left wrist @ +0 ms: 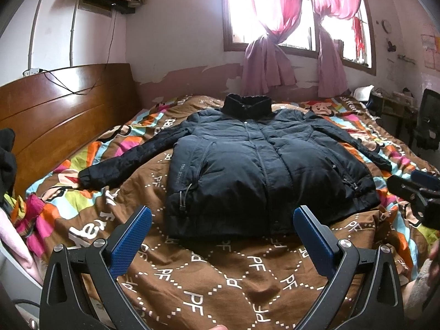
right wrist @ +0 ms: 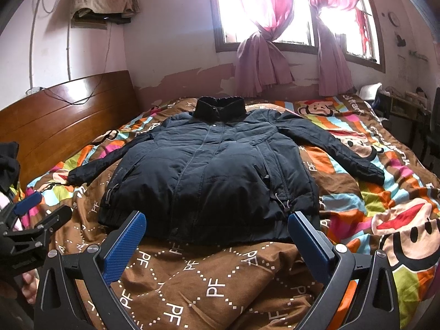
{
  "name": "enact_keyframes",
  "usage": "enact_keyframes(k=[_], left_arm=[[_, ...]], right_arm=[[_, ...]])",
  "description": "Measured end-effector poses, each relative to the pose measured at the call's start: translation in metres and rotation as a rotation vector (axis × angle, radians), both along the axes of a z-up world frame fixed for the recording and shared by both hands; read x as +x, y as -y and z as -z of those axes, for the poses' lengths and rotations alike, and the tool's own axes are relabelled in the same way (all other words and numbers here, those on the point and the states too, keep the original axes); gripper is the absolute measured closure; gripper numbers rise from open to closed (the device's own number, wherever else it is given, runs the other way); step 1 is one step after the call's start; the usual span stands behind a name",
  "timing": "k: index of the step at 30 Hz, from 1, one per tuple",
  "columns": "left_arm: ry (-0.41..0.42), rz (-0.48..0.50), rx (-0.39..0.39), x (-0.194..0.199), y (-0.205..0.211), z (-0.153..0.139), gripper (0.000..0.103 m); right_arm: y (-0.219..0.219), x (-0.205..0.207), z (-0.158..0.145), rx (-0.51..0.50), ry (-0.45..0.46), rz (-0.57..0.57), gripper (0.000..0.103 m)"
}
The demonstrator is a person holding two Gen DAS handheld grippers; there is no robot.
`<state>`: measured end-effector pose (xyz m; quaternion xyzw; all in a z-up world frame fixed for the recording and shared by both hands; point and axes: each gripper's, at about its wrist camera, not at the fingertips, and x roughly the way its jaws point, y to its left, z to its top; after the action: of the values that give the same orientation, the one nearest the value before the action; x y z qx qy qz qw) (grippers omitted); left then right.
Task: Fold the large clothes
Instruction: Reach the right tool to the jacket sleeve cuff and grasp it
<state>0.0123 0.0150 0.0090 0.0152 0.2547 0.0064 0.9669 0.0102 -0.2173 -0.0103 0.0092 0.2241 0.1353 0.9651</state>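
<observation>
Left gripper (left wrist: pixel 222 218): I see its two blue pads spread wide apart, with nothing between them. It hovers over the brown part of the bedcover, just in front of the jacket's hem.

Right gripper (right wrist: pixel 217 224): I see the same here, the jaws stand wide and hold nothing. It hangs just before the hem, a little toward the jacket's right pocket side. In the left wrist view it appears at the right edge, beside the right sleeve cuff.

Bedcover (left wrist: pixel 209 283): brown with white "PF" letters near me, and bright stripes with cartoon monkey faces further out. It is wrinkled under both grippers.

Jacket (left wrist: pixel 255 170): a dark padded jacket, lying flat with its front up and the zipper closed. The hem is nearest to me, the collar is farthest. Both sleeves stretch out to the sides and slant down toward me.

Headboard (left wrist: pixel 55 115): brown wood, on the left side of the bed, with a black cable lying over it.

Curtains (right wrist: pixel 261 63): pink, tied in the middle, hanging before the bright window behind the collar.

Far right: dark furniture stands beside the bed, I cannot tell more.
</observation>
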Motion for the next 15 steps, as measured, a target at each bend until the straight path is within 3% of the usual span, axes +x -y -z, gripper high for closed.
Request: enact_keyframes(k=[3, 9, 15], left_arm=[[-0.014, -0.02, 0.027, 0.008, -0.003, -0.012, 0.002], [-0.042, -0.025, 0.011, 0.031, -0.003, -0.047, 0.002], [-0.064, 0.049, 0.077, 0.067, 0.008, -0.116, 0.002]], right_arm=[[0.0, 0.002, -0.013, 0.006, -0.037, 0.007, 0.0], [0.0, 0.014, -0.061, 0.018, -0.101, -0.002, 0.0], [-0.005, 0.049, -0.116, -0.075, -0.221, -0.134, 0.0]])
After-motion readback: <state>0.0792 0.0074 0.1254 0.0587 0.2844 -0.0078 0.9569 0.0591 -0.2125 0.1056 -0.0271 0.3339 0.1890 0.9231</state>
